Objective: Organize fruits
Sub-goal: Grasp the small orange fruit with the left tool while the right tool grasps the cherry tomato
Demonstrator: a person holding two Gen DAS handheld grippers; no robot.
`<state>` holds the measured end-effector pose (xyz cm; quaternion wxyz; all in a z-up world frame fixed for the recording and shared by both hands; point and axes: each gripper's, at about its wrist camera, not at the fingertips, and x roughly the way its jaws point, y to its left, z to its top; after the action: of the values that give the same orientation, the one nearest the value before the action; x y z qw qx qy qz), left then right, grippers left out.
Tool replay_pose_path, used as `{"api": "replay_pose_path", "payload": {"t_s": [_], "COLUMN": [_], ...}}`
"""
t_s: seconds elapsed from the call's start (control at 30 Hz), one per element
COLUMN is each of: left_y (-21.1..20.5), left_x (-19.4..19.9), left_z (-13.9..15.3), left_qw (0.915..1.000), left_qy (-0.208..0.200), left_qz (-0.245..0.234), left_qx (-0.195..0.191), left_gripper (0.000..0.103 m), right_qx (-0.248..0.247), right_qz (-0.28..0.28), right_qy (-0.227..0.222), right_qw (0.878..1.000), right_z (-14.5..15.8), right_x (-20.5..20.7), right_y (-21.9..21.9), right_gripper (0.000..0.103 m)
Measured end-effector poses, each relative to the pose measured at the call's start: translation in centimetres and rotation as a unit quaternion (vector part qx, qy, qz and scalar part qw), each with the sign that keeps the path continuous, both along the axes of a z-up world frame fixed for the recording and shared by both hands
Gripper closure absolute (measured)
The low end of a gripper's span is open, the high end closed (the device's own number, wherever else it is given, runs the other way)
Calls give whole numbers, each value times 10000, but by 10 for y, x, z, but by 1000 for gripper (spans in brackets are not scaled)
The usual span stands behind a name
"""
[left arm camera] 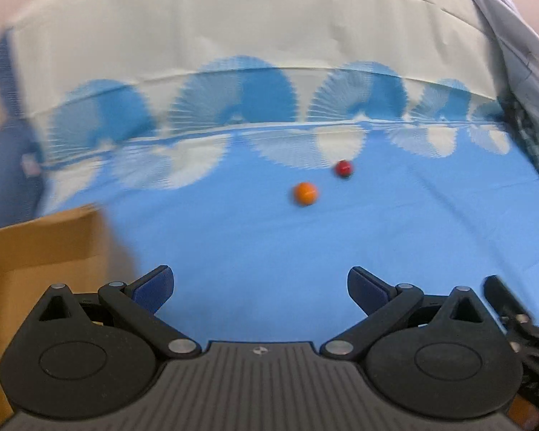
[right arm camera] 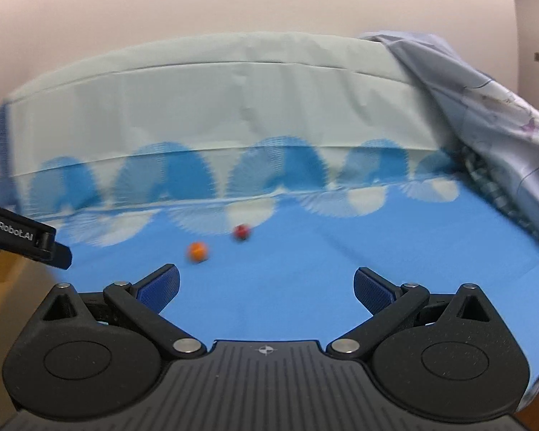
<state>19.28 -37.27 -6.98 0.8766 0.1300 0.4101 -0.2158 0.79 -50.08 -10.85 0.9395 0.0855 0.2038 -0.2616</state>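
place: home bedroom | cues: bed under blue patterned sheet; crumpled quilt; plain wall

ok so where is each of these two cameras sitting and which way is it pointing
Left wrist: rides on the left gripper, looking forward over the blue cloth; its open fingers show, the cardboard box at left, the other gripper at far right.
Right wrist: rides on the right gripper, facing the same way; its open fingers show, the other gripper at far left.
Shared: orange fruit, red fruit, both apart, ahead on the cloth.
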Motion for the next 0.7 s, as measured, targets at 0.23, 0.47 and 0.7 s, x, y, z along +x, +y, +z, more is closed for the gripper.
{"api": "replay_pose_path", "payload": {"t_s": [0.23,0.47,0.7], "left_y": [-93,-135,-128], "left_x": [101,171,200], "left_z": [-82,-144,-175], "left_qw": [9988,9967,9932], "left_qy": [448,609,801], "left_qz": [192,497,652], "left_qx": [-82,181,540], "left_gripper": [0,0,0], "right_qx": [-77,-259,-215], "right_qz": [-2,609,1114], "right_qy": [353,650,840], "right_qw": [9993,9957,9900], "right_z": [-68,-126,-154], "right_x": [100,191,258], "right_y": [-92,-130,-129], "right_gripper": [1,1,1]}}
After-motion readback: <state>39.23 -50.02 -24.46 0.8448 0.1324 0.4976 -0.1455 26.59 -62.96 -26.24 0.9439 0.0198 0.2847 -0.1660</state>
